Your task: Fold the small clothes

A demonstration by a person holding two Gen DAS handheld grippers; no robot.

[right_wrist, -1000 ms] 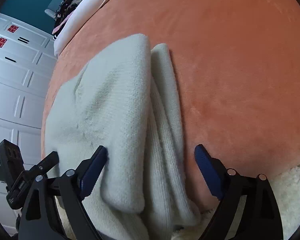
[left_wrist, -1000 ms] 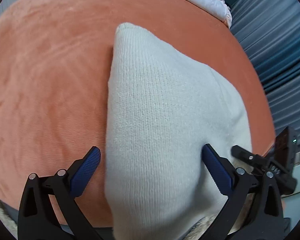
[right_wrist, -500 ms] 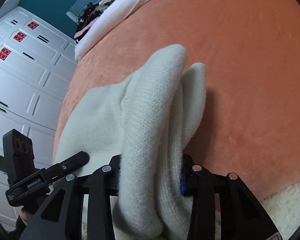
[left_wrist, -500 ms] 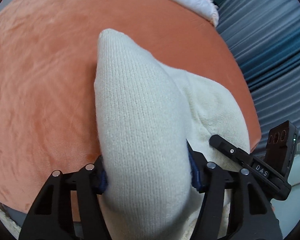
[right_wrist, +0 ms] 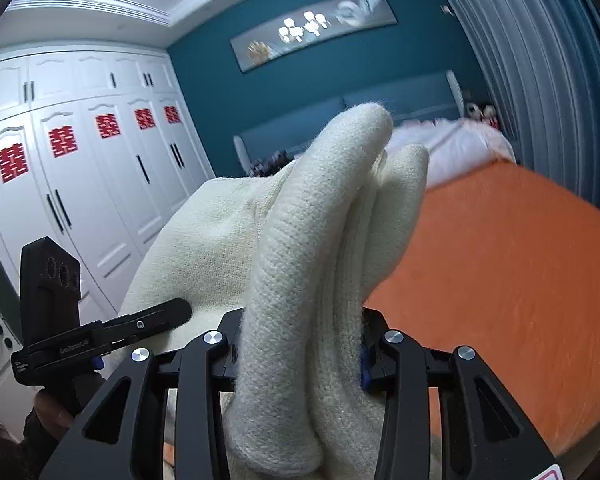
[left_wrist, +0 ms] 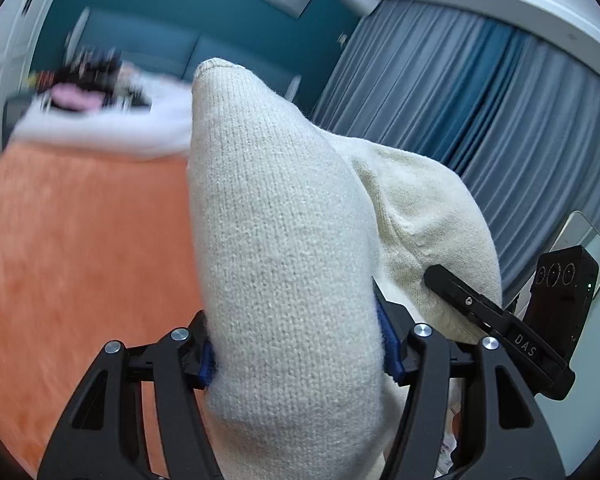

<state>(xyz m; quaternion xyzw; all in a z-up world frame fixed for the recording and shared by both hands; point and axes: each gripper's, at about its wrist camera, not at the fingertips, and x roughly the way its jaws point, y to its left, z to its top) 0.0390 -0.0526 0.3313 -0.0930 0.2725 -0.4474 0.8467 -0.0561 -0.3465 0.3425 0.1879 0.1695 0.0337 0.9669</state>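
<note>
From the left wrist, the left gripper (left_wrist: 296, 356) is clamped on a bunched edge of the cream knit garment (left_wrist: 284, 240), its long axis running forward from the fingers above the orange bedspread (left_wrist: 80, 260), with the curtain (left_wrist: 480, 120) at right. From the right wrist, the right gripper (right_wrist: 300, 356) pinches several folds of the same knit, probably clear of the bed, with the wardrobe (right_wrist: 80, 160) well apart.

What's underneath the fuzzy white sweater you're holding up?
Below the cream knitted sweater, clamped in the left gripper and the right gripper, lies the orange plush bed cover. The part straight beneath the sweater is hidden by the sweater itself.
</note>
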